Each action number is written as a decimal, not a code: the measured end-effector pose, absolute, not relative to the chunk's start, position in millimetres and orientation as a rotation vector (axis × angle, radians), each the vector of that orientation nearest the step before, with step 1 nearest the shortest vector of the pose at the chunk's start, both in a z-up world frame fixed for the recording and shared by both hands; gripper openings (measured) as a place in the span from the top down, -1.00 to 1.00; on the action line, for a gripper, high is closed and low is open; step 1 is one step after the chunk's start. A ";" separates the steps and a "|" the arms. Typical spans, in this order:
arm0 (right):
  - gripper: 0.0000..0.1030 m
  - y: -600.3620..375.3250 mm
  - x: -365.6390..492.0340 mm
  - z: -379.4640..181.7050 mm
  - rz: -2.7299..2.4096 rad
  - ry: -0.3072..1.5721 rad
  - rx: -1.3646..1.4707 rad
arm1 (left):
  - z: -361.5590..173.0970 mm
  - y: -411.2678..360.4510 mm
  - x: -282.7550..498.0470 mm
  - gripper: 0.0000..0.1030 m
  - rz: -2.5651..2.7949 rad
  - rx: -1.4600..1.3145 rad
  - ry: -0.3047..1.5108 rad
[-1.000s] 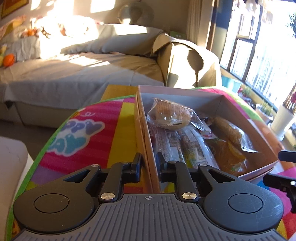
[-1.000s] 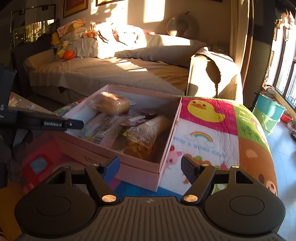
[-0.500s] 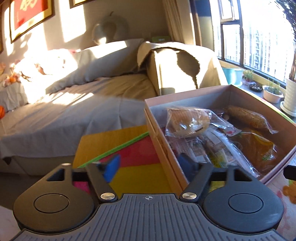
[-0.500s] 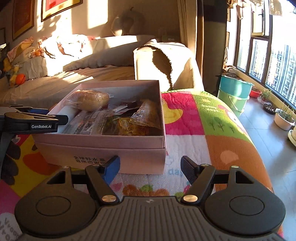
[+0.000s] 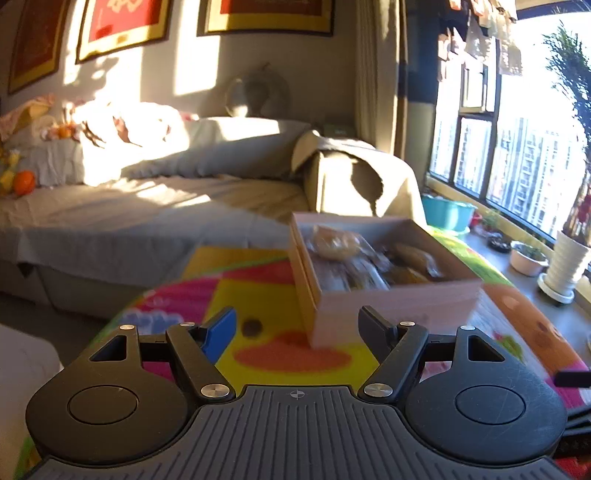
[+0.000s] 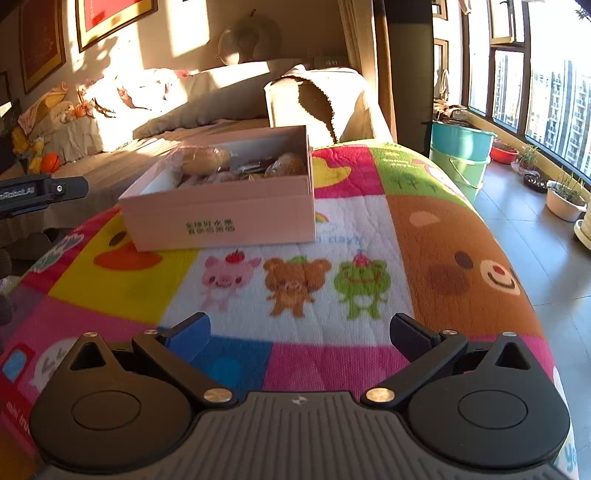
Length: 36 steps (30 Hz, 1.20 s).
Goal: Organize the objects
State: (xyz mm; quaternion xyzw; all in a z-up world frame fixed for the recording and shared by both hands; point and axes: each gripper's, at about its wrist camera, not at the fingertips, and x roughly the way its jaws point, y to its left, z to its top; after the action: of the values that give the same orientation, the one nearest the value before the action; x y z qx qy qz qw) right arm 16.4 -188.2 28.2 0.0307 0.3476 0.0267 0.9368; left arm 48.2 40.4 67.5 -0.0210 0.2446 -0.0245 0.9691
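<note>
On the colourful play mat [image 6: 295,236] covering the surface, a pink box [image 6: 221,218] is sitting open, well ahead of both grippers. The right wrist view is showing the box's long front wall with dark printed lettering, cartoon animals on the mat in front of it, a teal bucket [image 6: 461,142] on the floor by the windows, and a black tip of the left gripper [image 6: 40,192] poking in at the left edge. The left wrist view is showing the same box [image 5: 388,306] from its near corner, somewhat blurred, and framed pictures [image 5: 122,26] hanging above the bed [image 5: 129,214], which the other view is only partly catching.

Inside the box, plastic-wrapped snacks are lying packed together: a round bun in clear wrap [image 6: 205,160] toward the far left, and more wrapped packets beside it, too blurred to tell apart.

The left gripper [image 5: 297,330] has its fingers [image 5: 219,334] spread, having just been closing slightly; nothing is between them, and they are touching nothing, with the box corner ahead of them. The right gripper [image 6: 299,338] has its fingers [image 6: 188,336] spread wide, having just been opening; they are holding nothing and hanging over the mat, apart from the box.
</note>
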 end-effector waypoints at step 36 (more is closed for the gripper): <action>-1.00 -175.5 -17.8 2.5 -0.033 0.683 0.027 | 2.4 -5.6 -1.4 -0.76 0.003 0.009 0.637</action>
State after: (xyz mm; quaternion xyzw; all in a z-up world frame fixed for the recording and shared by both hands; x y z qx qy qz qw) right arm -17.8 -175.5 2.5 0.0131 0.3348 -0.0160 0.9420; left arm -1.4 -5.6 2.4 0.0042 0.3131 0.0014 0.9497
